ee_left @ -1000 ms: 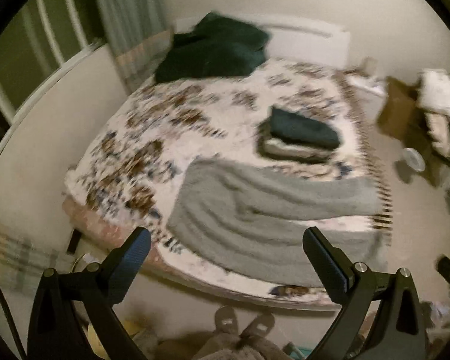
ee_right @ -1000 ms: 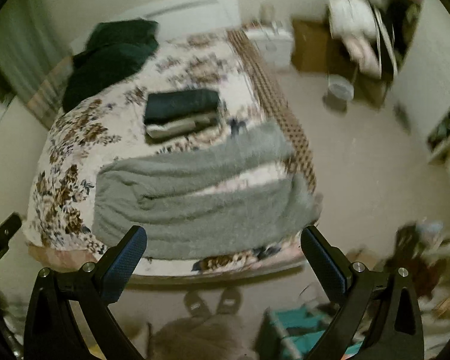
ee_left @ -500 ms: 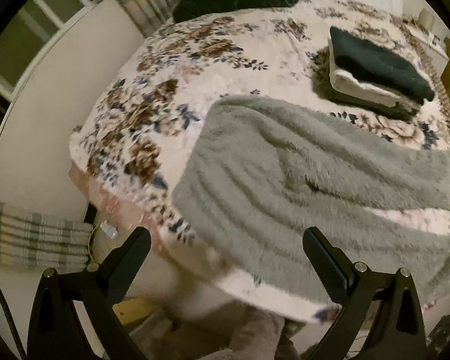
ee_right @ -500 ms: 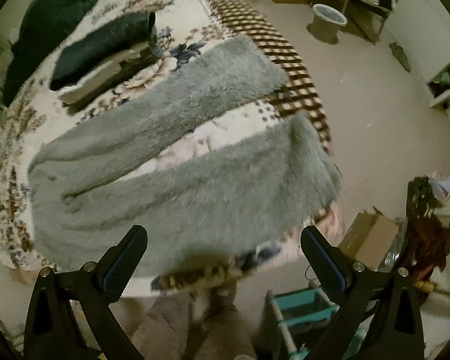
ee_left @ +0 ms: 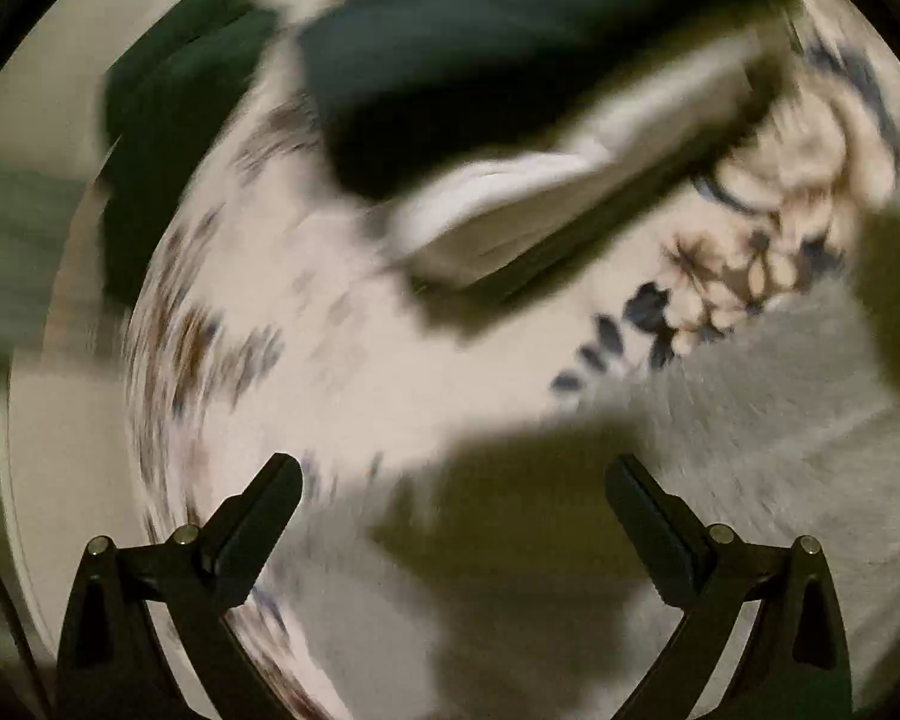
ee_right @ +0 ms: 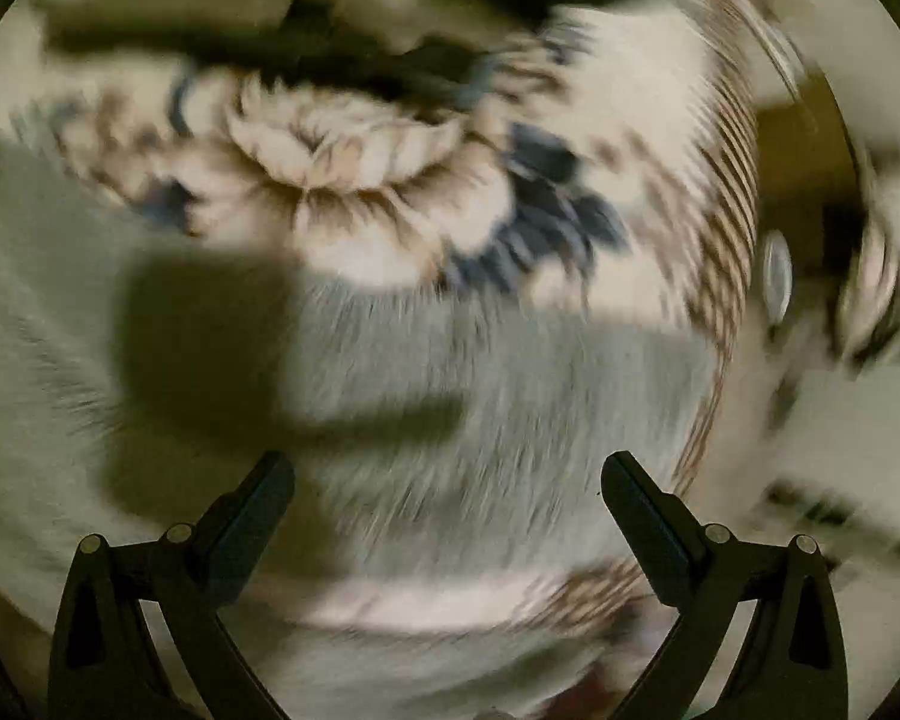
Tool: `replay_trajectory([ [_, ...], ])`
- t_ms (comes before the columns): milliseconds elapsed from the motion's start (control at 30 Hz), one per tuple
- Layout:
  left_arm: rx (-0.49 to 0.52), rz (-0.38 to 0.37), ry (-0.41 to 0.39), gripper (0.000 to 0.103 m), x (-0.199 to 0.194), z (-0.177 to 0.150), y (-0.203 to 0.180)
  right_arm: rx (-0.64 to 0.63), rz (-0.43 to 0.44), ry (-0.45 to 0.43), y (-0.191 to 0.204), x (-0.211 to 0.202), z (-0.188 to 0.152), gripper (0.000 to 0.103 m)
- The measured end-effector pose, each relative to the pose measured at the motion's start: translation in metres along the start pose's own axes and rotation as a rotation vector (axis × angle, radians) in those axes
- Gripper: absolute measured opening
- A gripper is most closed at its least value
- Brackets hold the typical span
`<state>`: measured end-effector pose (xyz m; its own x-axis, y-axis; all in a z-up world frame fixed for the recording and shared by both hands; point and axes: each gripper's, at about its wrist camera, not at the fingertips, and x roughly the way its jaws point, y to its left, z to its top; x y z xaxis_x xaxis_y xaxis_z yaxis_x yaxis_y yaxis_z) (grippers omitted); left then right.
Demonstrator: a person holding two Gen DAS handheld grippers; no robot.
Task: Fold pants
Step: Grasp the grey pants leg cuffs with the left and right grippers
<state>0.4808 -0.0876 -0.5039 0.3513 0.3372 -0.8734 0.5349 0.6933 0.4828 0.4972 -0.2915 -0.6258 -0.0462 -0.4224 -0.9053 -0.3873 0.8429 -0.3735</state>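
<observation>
Here, both claws are spread wide and hold nothing. The left gripper (ee_left: 453, 498) hangs over the fuzzy grey pants (ee_left: 780, 420), which lie flat on the flowered bedspread (ee_left: 390, 372). The right gripper (ee_right: 447, 492) hangs over a grey pant leg (ee_right: 510, 372) near the bed's striped edge (ee_right: 726, 228). A stack of folded dark and white clothes (ee_left: 510, 138) sits farther back. No writing can be read.

A floral bedspread (ee_left: 390, 372) covered the bed; a stack of folded clothes (ee_left: 510, 120), dark on top, lay on its far side.
</observation>
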Motion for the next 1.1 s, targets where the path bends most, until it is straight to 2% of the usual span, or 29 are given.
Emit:
replay_trajectory([
  [100,0.200,-0.074,0.050,0.103,0.044,0.017,-0.027,-0.194,-0.070,0.043,0.020,0.033,0.029,0.102],
  [167,0.309,-0.138,0.093,0.103,0.069,0.018,-0.044,-0.272,-0.090,0.054,0.028,0.050,0.037,0.094],
  [233,0.344,-0.184,0.130,0.103,0.085,0.017,-0.050,-0.311,-0.047,0.050,0.030,0.060,0.041,0.070],
  [267,0.329,-0.210,0.125,0.103,0.088,0.017,-0.049,-0.306,-0.001,0.047,0.029,0.062,0.042,0.062],
  [300,0.309,-0.236,0.128,0.103,0.092,0.018,-0.046,-0.297,0.041,0.044,0.027,0.063,0.042,0.044],
  [333,0.286,-0.262,0.121,0.099,0.093,0.017,-0.043,-0.285,0.064,0.037,0.026,0.063,0.041,0.033],
  [367,0.281,-0.285,0.106,0.094,0.092,0.016,-0.042,-0.261,0.086,0.021,0.023,0.060,0.038,0.026],
  [400,0.275,-0.308,0.095,0.080,0.090,0.014,-0.040,-0.237,0.104,0.009,0.020,0.058,0.036,0.014],
  [433,0.254,-0.354,0.089,0.059,0.087,0.010,-0.036,-0.207,0.123,-0.009,0.017,0.055,0.033,0.012],
  [467,0.243,-0.383,0.078,0.049,0.083,0.008,-0.033,-0.183,0.123,-0.031,0.014,0.052,0.030,0.012],
  [533,0.193,-0.394,0.057,0.017,0.073,0.004,-0.025,-0.129,0.135,-0.068,0.001,0.044,0.016,0.010],
  [567,0.167,-0.388,0.040,0.011,0.067,0.003,-0.020,-0.091,0.137,-0.091,-0.007,0.039,0.009,0.009],
  [667,0.085,-0.354,-0.029,0.003,0.040,-0.005,-0.004,0.033,0.163,-0.142,-0.036,0.021,-0.018,0.009],
  [767,-0.018,-0.352,-0.122,0.002,0.000,-0.025,0.020,0.144,0.181,-0.231,-0.065,-0.011,-0.050,0.008],
  [833,-0.138,-0.364,-0.177,0.002,-0.032,-0.045,0.040,0.211,0.202,-0.278,-0.080,-0.030,-0.076,0.008],
  [867,-0.166,-0.369,-0.185,0.002,-0.043,-0.048,0.041,0.232,0.209,-0.299,-0.078,-0.036,-0.084,0.008],
  [900,-0.207,-0.377,-0.206,0.000,-0.059,-0.069,0.047,0.252,0.204,-0.326,-0.078,-0.049,-0.100,0.008],
  [933,-0.257,-0.343,-0.234,0.000,-0.074,-0.084,0.052,0.273,0.199,-0.347,-0.064,-0.063,-0.111,0.008],
  [967,-0.293,-0.349,-0.240,0.000,-0.089,-0.089,0.047,0.300,0.203,-0.368,-0.054,-0.079,-0.119,0.008],
  [1033,-0.400,-0.389,-0.232,0.000,-0.107,-0.132,0.055,0.347,0.228,-0.399,-0.047,-0.091,-0.161,0.008],
  [1100,-0.463,-0.436,-0.202,0.000,-0.119,-0.171,0.041,0.386,0.262,-0.404,-0.032,-0.091,-0.200,0.008],
])
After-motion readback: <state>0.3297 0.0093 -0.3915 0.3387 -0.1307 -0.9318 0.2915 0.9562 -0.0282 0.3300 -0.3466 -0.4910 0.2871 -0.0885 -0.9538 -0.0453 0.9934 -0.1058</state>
